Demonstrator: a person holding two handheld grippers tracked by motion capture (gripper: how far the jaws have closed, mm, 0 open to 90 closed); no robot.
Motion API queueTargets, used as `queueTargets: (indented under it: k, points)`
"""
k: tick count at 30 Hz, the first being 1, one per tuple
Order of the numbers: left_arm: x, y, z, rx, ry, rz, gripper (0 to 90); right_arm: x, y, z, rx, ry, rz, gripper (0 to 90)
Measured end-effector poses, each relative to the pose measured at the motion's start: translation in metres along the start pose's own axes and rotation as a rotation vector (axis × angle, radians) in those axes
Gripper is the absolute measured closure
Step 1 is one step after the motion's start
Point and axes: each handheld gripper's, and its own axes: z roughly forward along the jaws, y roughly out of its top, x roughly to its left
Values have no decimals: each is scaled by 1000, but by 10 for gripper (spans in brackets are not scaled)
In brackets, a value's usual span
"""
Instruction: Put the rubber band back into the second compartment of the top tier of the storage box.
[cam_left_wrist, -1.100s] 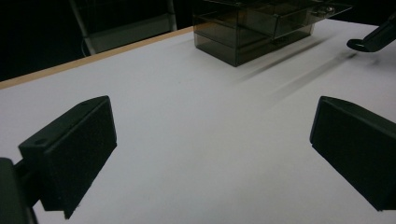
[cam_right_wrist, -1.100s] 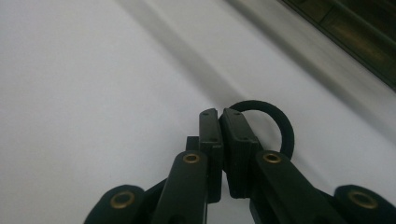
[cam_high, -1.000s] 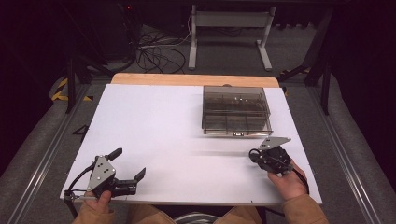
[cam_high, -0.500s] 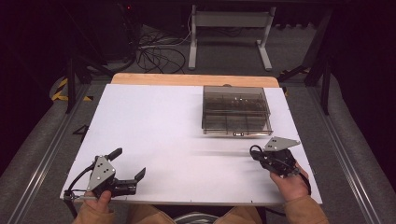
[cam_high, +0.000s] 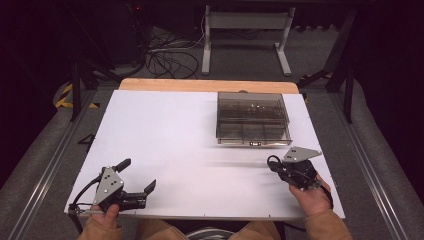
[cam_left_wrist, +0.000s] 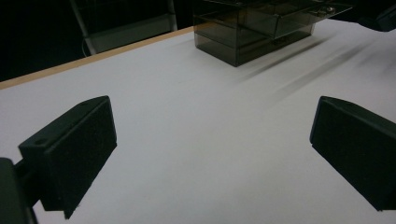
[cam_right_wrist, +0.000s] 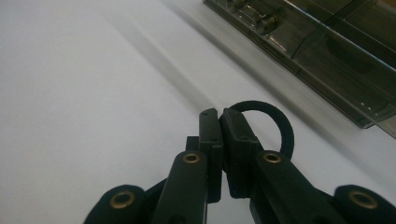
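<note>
The right gripper's (cam_right_wrist: 219, 122) jaws are pressed together on a black ring (cam_right_wrist: 275, 122), which loops out from between the pads to one side; in the high view the same ring (cam_high: 272, 162) shows as a small dark loop at the tip of the right gripper (cam_high: 276, 166), lifted just above the white table (cam_high: 190, 145) near its right edge, well short of the near edge. The ring hangs just in front of the near wall of a smoky, see-through compartment box (cam_high: 253, 119), which stands on the far right part of the table, close to the right edge and near the far wooden strip (cam_high: 207, 85); the ring and the box are apart, with a strip of bare white surface between them. In the right gripper view the box (cam_right_wrist: 327, 51) runs across the upper right corner, its clear lid and dividers showing. The right hand (cam_high: 311, 192) holds its gripper from the near right corner. Across the table, near the near left corner, the left gripper (cam_high: 137, 175) lies low over the surface with its jaws spread wide and nothing between them; in the left gripper view the two black pads (cam_left_wrist: 74, 149) stand far apart over bare table, with the box (cam_left_wrist: 261, 25) in the distance. The left hand (cam_high: 105, 212) grips it at the near edge.
</note>
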Motion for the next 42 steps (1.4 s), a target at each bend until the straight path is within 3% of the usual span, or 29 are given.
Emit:
queueTargets:
  k: [32, 42]
  points:
    - [-1, 0, 0, 0, 3, -5, 12, -4, 27, -27, -84, -7, -11, 869]
    - [-1, 0, 1, 1, 3, -5, 12, -5, 36, -32, -95, -25, -35, 869]
